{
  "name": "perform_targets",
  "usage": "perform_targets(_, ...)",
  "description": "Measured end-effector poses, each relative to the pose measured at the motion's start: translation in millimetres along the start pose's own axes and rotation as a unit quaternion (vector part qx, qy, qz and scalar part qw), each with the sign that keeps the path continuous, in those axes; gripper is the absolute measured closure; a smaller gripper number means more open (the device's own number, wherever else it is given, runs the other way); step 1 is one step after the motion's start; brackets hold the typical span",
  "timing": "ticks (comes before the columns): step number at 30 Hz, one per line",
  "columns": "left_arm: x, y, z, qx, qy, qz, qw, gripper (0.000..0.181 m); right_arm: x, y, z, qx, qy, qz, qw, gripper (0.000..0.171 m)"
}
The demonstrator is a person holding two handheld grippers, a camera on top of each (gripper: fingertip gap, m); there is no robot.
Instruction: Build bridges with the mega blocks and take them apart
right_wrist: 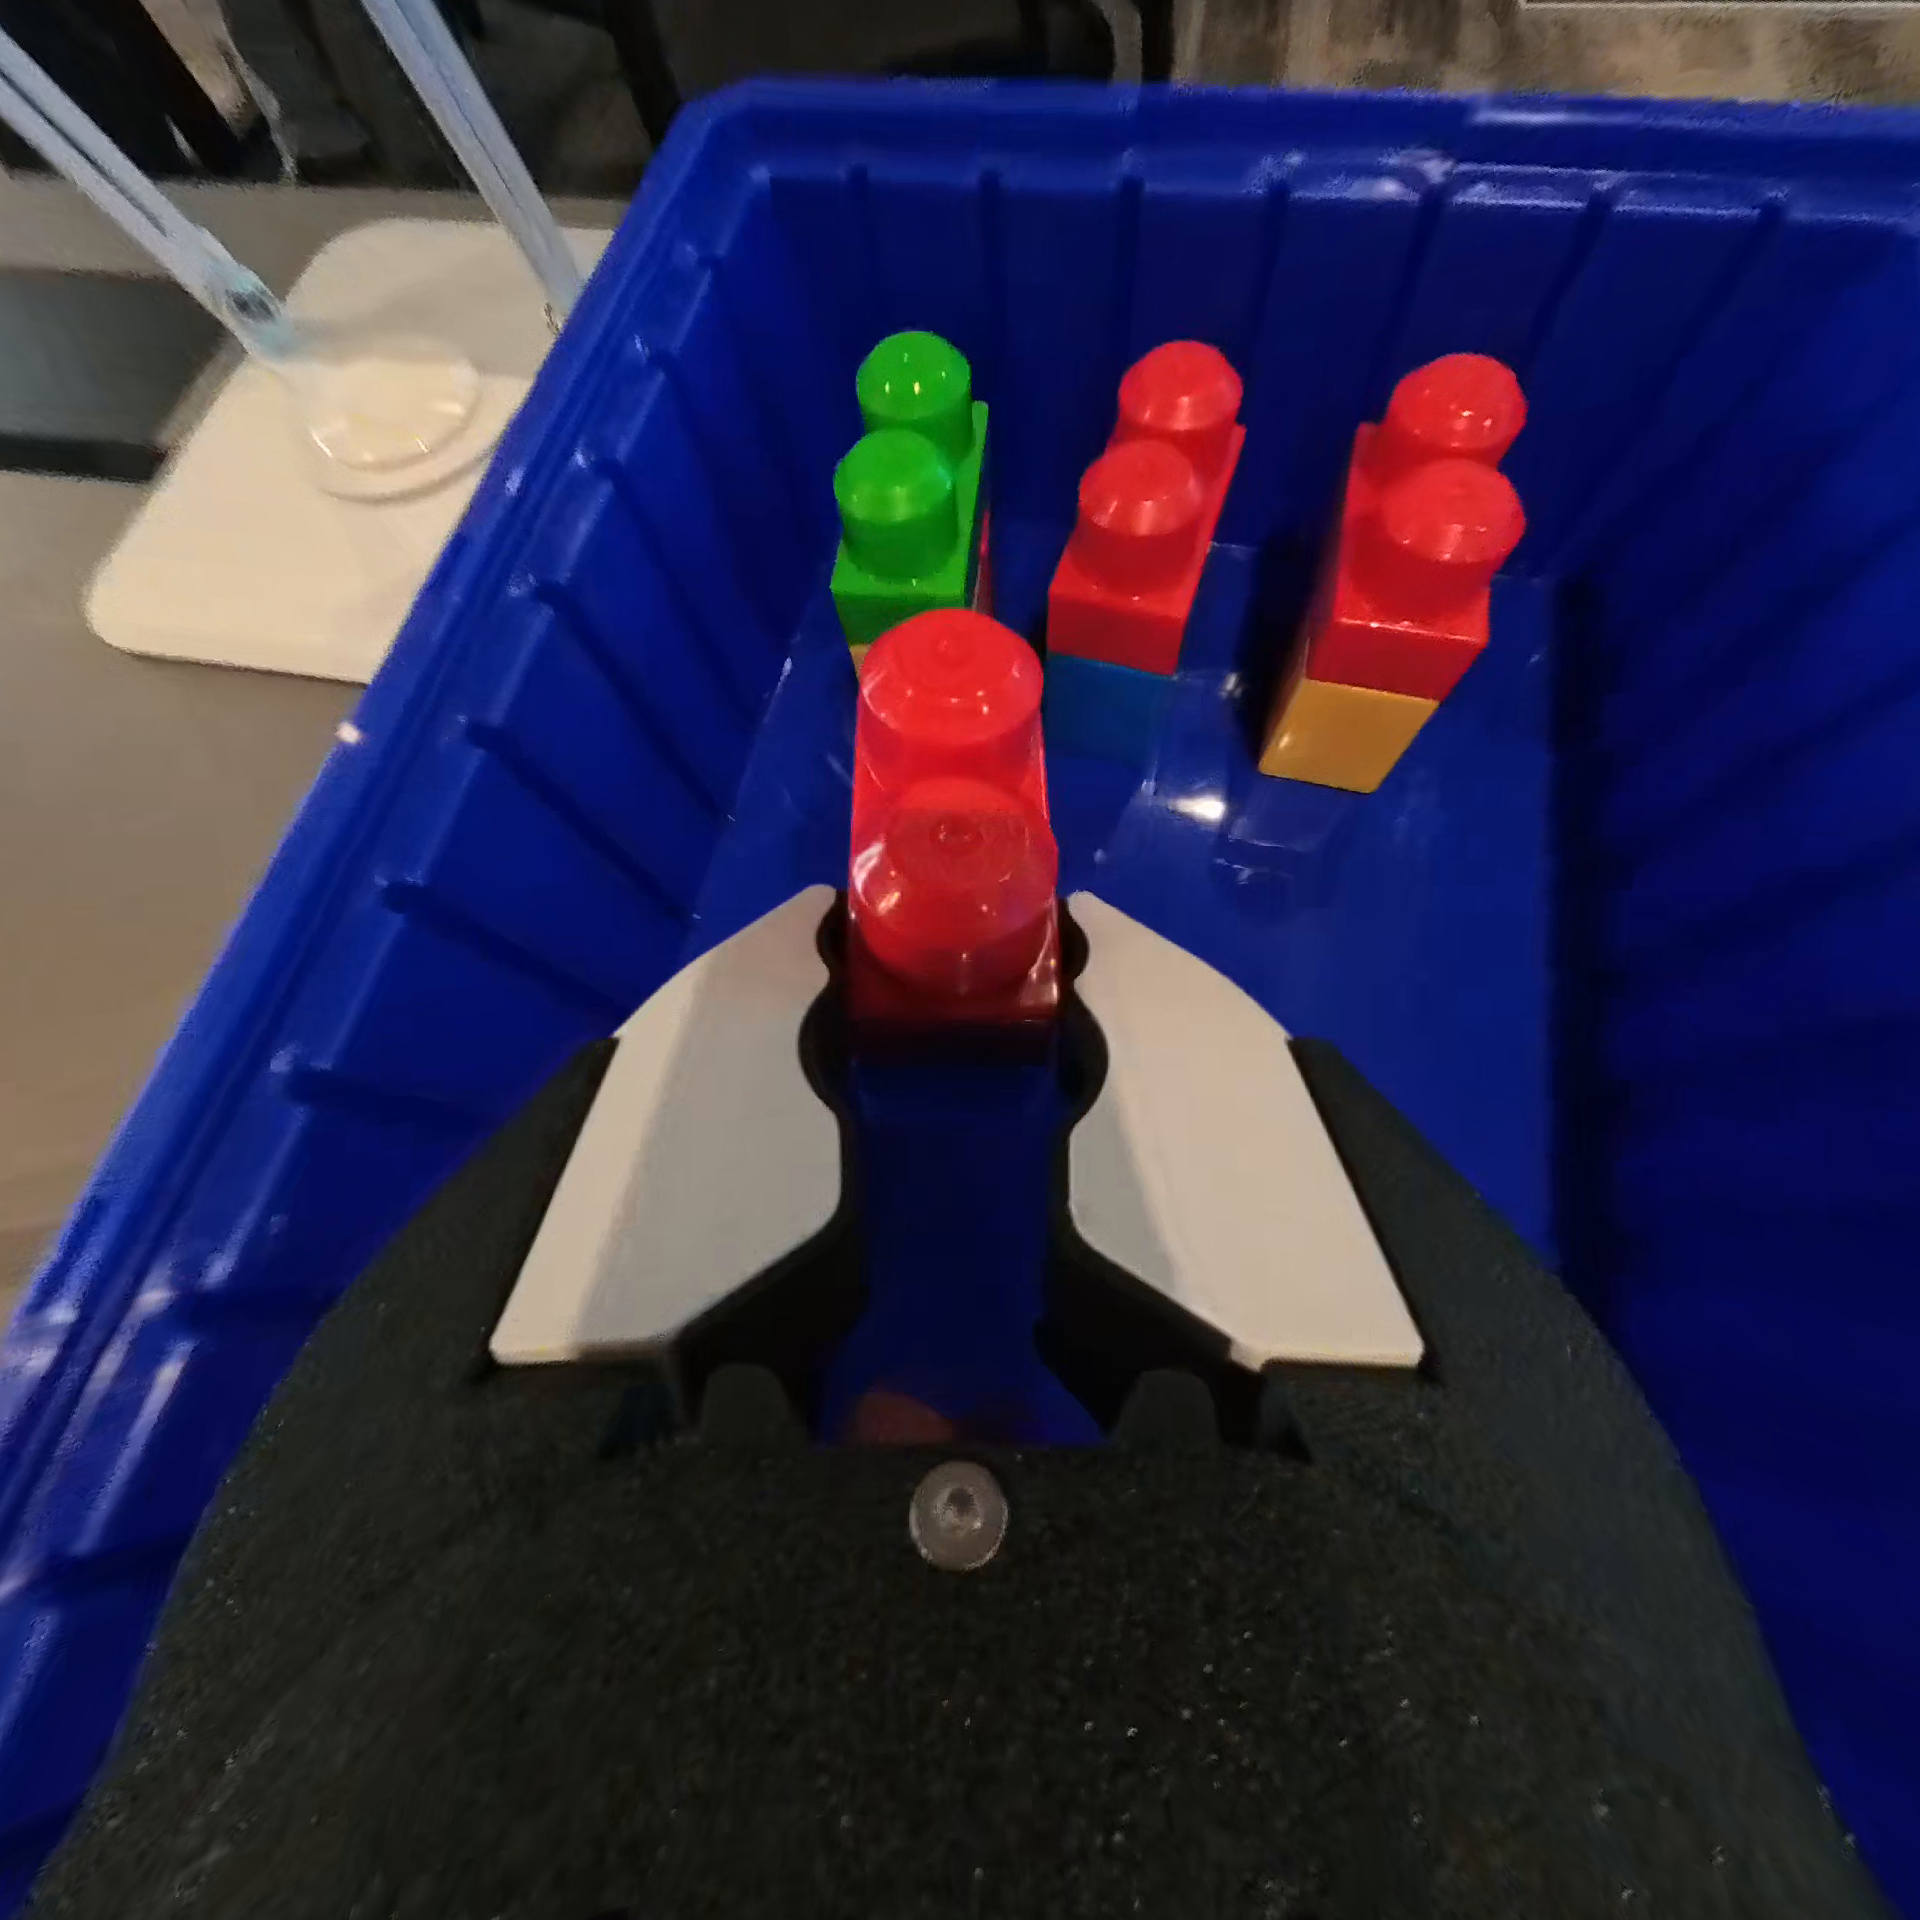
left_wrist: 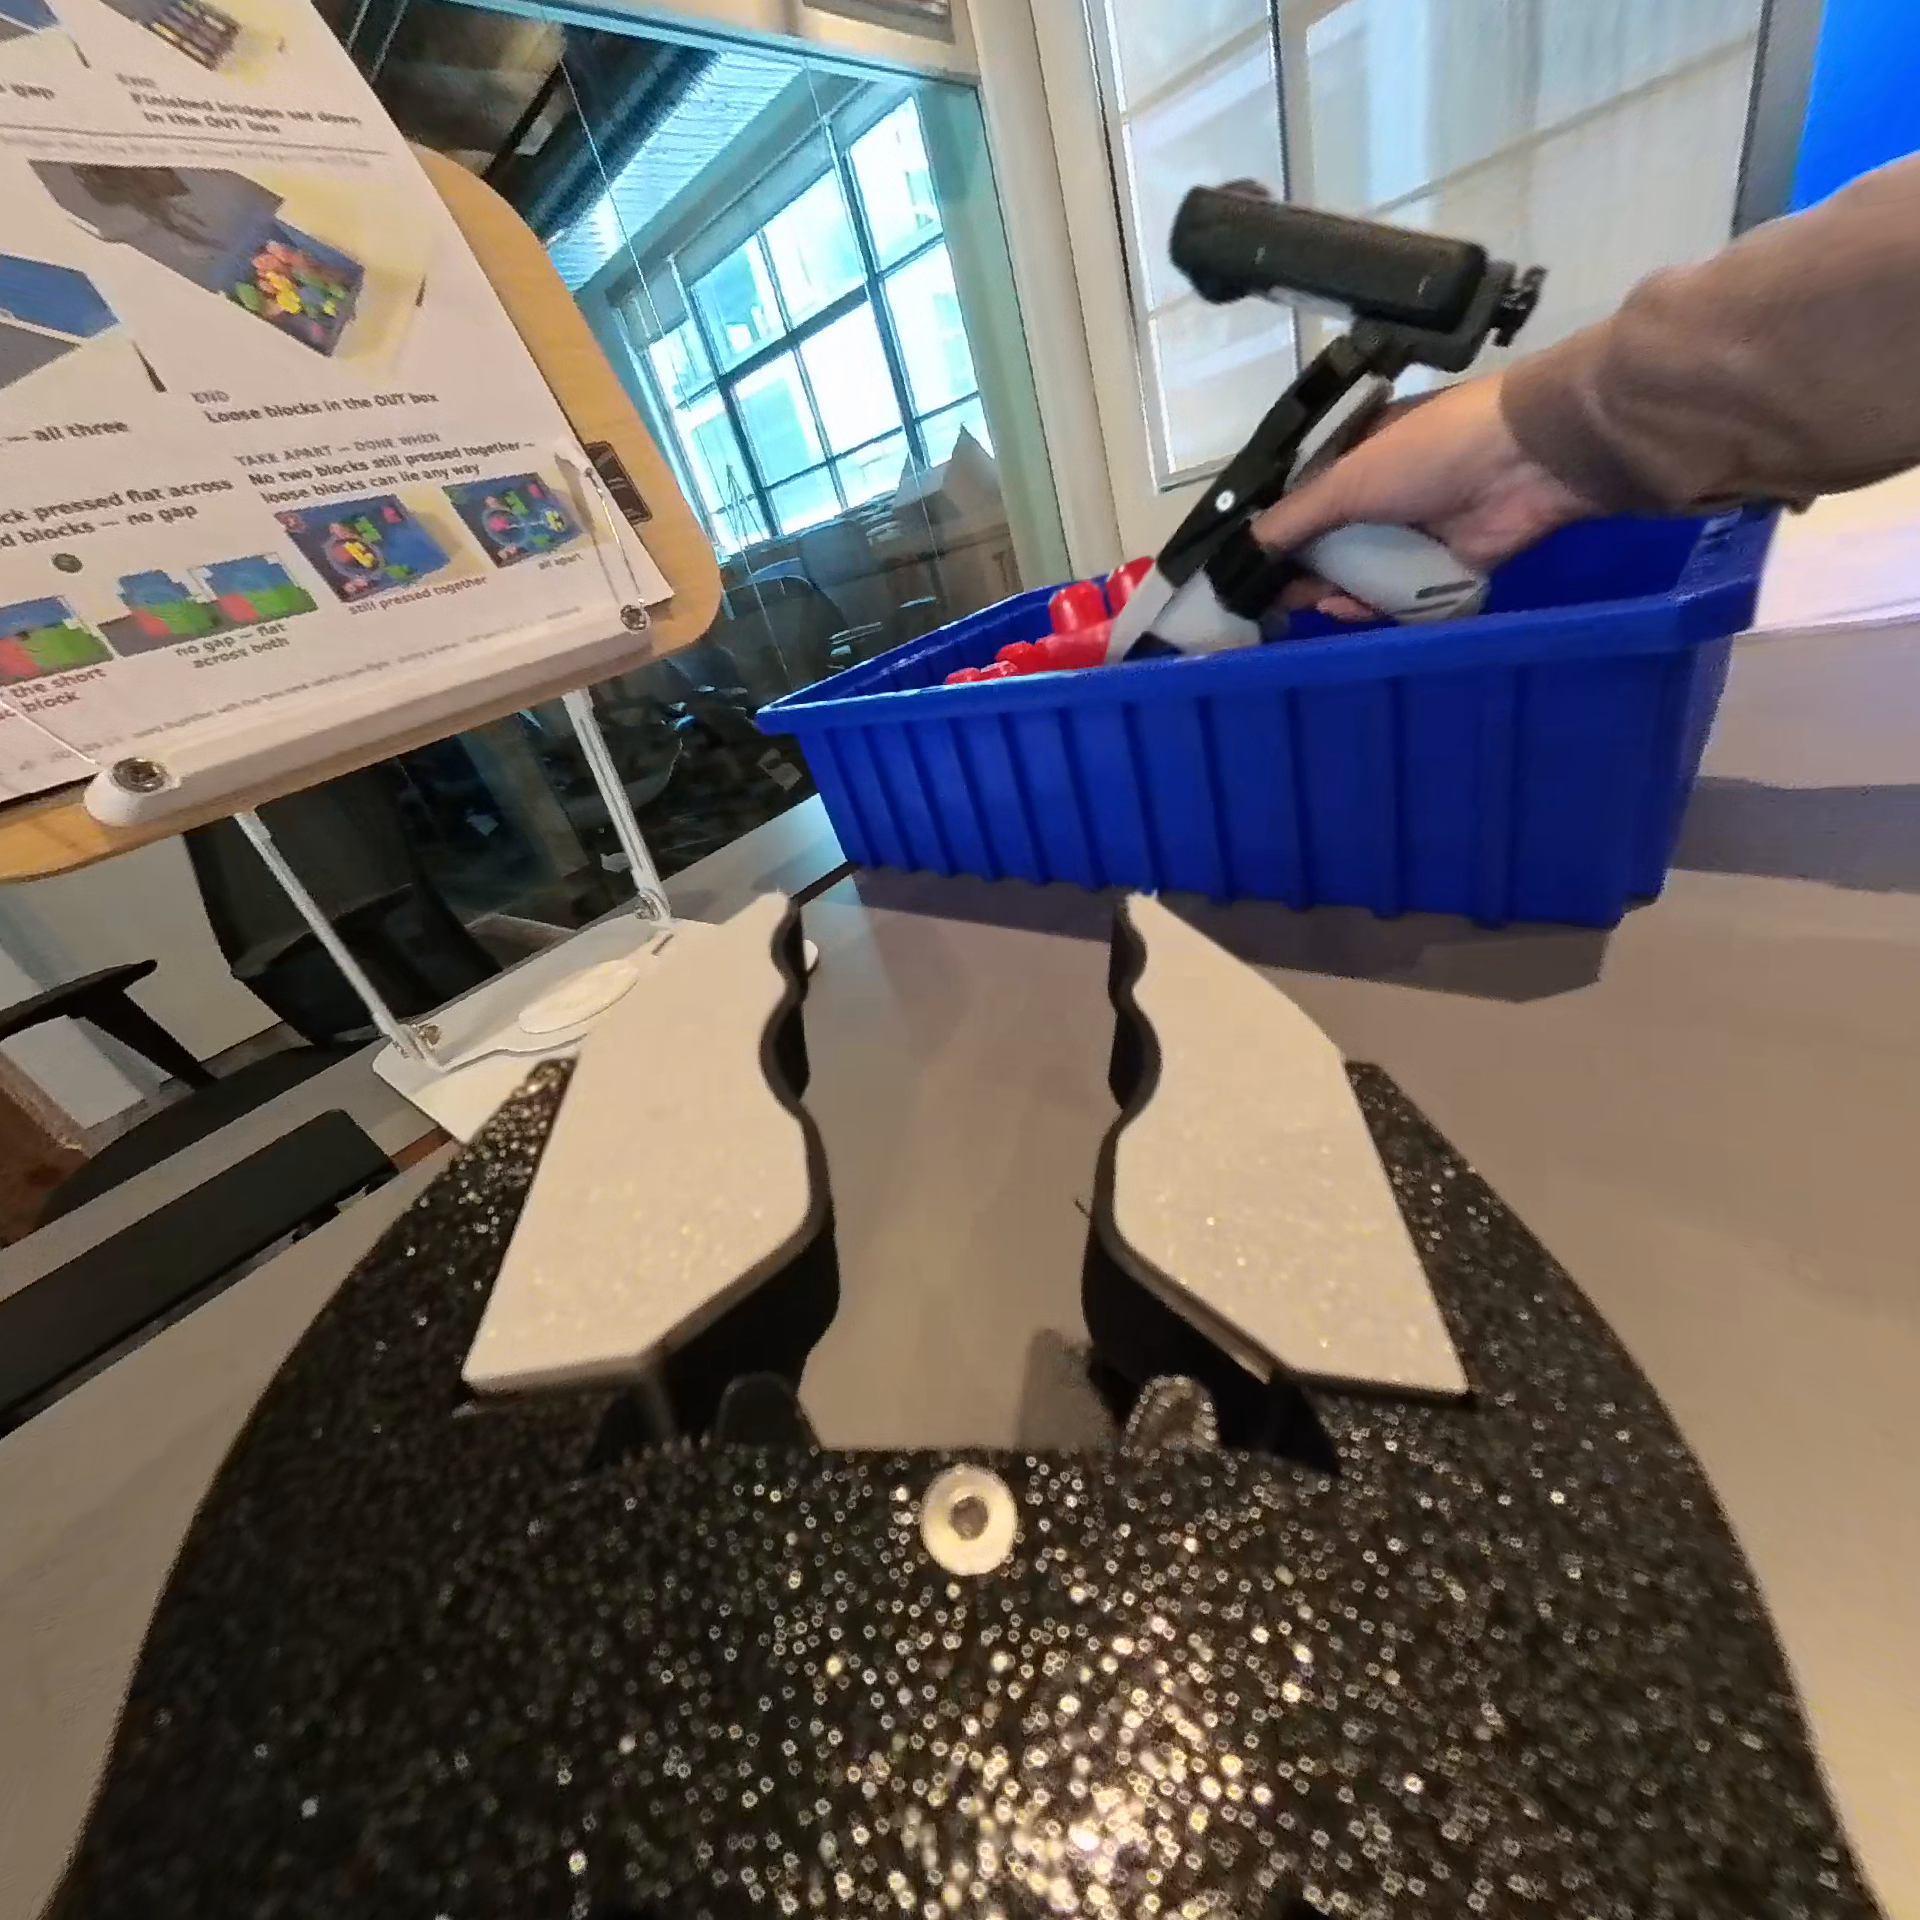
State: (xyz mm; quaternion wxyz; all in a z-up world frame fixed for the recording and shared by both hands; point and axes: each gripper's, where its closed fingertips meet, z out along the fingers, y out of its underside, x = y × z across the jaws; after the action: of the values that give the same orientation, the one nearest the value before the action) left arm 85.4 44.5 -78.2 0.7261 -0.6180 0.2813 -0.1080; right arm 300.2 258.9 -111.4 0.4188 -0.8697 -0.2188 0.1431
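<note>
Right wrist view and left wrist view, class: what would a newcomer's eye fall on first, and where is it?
In the right wrist view, a red block sits clamped between the right tongs inside the blue bin, with three two-block stacks standing farther back, one green-topped. In the left wrist view, the left tongs gape empty above the grey table, beside an instruction board on the left.

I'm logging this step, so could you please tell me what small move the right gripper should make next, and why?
Probably lift straight up. The right gripper is shut on a red block inside the blue bin, with three stacks just beyond, so rising first should clear them. The left gripper waits open over the table.
</note>
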Motion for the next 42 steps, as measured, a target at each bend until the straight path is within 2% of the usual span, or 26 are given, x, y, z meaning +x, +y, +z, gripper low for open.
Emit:
perform_targets(2, 3.1, 1.5, -0.1, -0.004, 0.009, 0.0, 1.0, 0.131, 1.2, 7.6, 9.4, -0.016, 0.016, -0.035, 0.999, 0.134)
perform_targets(7, 7.2, -2.6, -3.4, 0.008, 0.021, -0.001, 1.0, 0.13, -3.6, 13.3, 17.5, -0.029, 0.021, -0.062, 0.997, 0.134)
perform_targets(11, 7.0, -0.9, -2.1, 0.003, 0.018, -0.002, 1.0, 0.135, -11.3, 14.1, 19.4, -0.017, 0.005, -0.058, 0.998, 0.134)
perform_targets(32, 8.9, 1.9, -0.5, -0.004, 0.028, -0.011, 1.0, 0.134, -15.2, 26.2, 27.2, -0.048, 0.017, -0.067, 0.996, 0.134)
perform_targets(36, 9.4, 1.7, -0.7, -0.004, 0.029, -0.009, 1.0, 0.134, -20.8, 35.3, 27.8, -0.079, -0.01, -0.027, 0.996, 0.116)
perform_targets(42, 9.5, 1.8, -0.5, -0.004, 0.03, -0.012, 0.999, 0.134, -23.5, 26.3, 22.7, -0.071, -0.013, -0.046, 0.996, 0.114)
